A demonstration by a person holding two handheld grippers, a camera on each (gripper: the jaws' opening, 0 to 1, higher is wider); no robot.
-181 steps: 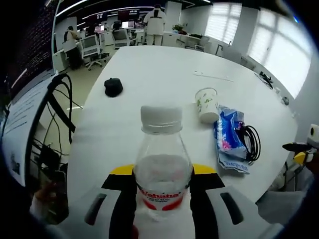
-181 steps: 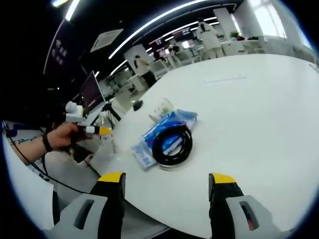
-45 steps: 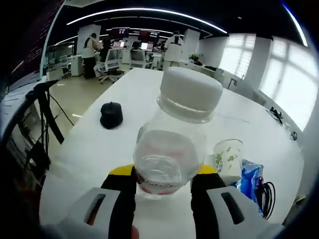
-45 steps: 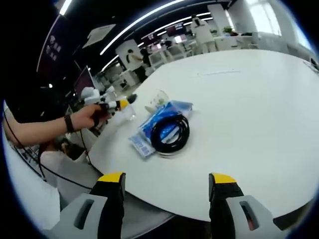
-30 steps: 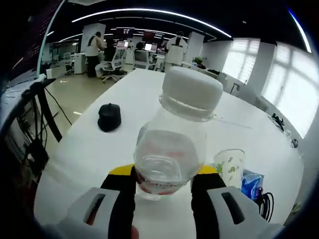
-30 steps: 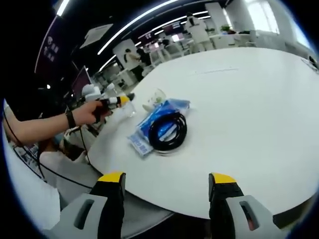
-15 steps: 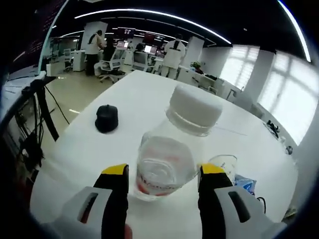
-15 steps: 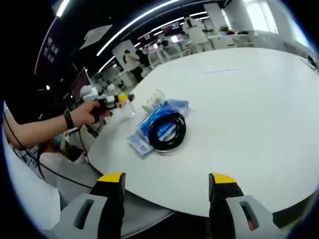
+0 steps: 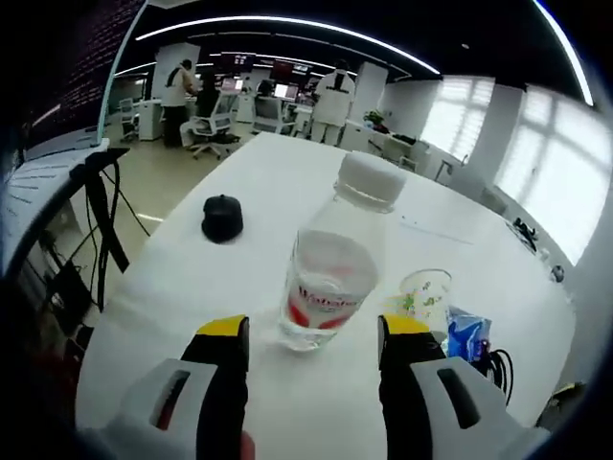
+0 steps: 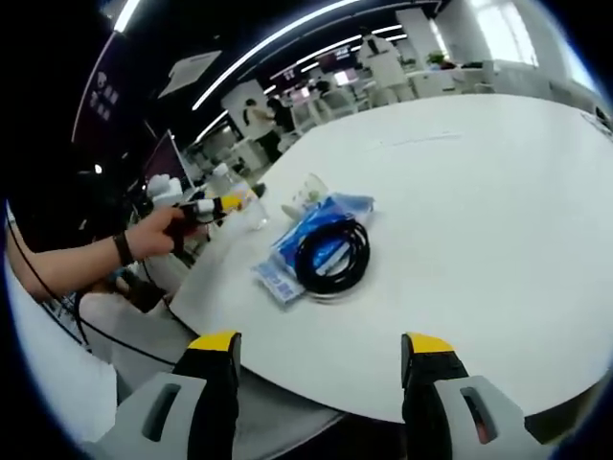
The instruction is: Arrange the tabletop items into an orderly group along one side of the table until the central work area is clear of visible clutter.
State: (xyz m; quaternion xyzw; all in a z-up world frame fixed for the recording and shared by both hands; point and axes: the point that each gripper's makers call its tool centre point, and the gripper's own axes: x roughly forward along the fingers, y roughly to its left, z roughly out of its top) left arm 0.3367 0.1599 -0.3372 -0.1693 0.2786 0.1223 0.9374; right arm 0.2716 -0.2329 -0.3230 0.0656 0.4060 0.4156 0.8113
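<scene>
A clear water bottle with a white cap and red label stands on the white table, just ahead of my left gripper. That gripper is open and holds nothing. A black mouse lies further back on the left. A patterned cup, a blue packet and a black cable coil sit to the right. My right gripper hangs open off the table edge, well short of the cable coil lying on the blue packet. A hand holds the left gripper beside the bottle.
Thin papers lie far back on the table. A black stand with cables rises left of the table. Office desks, chairs and people fill the background. A wide bare stretch of table spreads right of the packet.
My left gripper has opened and let go of the bottle, then drawn back a little; the bottle now stands on the table by itself. The right gripper has stayed open and nearly still.
</scene>
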